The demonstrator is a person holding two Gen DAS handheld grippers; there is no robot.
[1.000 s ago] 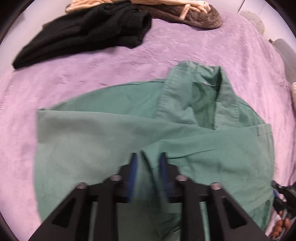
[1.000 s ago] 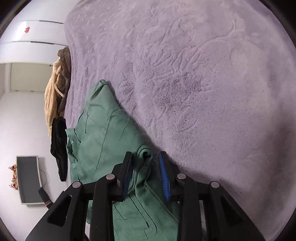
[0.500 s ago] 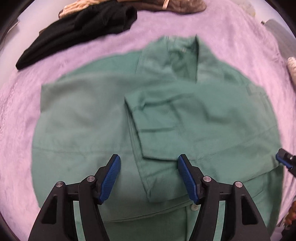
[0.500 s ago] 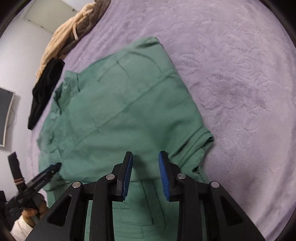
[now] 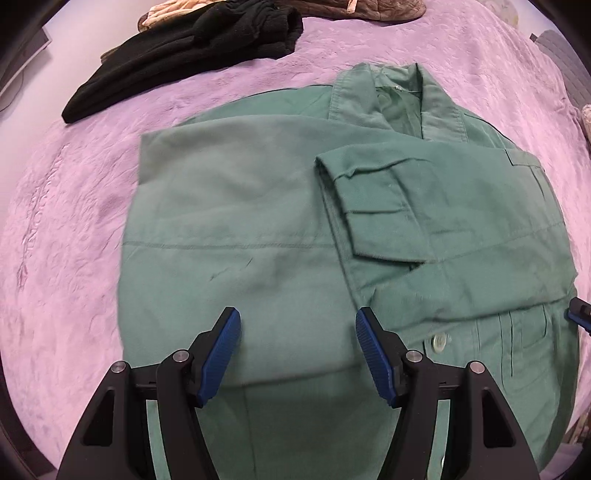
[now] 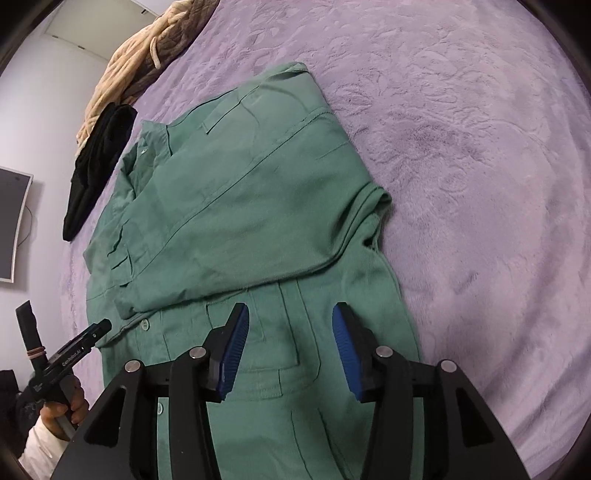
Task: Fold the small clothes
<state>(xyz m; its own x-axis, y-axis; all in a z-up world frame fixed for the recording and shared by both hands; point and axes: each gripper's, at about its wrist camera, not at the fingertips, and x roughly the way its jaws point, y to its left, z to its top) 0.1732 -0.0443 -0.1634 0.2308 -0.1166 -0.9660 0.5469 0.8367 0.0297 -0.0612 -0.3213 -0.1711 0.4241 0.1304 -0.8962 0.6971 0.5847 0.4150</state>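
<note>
A green shirt [image 5: 258, 229] lies flat on the purple bedspread [image 5: 66, 229], collar [image 5: 399, 96] at the far side, with both sleeves folded in across its front. It also shows in the right wrist view [image 6: 236, 206]. My left gripper [image 5: 297, 334] is open and empty, hovering over the shirt's lower middle. My right gripper [image 6: 290, 332] is open and empty over the shirt's lower right part near a pocket. The left gripper also shows in the right wrist view [image 6: 85, 338], held in a hand at the left edge.
A black garment [image 5: 192, 48] lies on the bedspread beyond the shirt, with a beige and brown garment [image 5: 354, 9] behind it. They also show in the right wrist view, the black one [image 6: 99, 162] and the beige one [image 6: 136, 62]. A monitor [image 6: 11, 221] hangs on the wall.
Both grippers let go of the shirt sleeves, opened, and pulled back toward the shirt's lower part. The sleeves now lie folded across the shirt's front.
</note>
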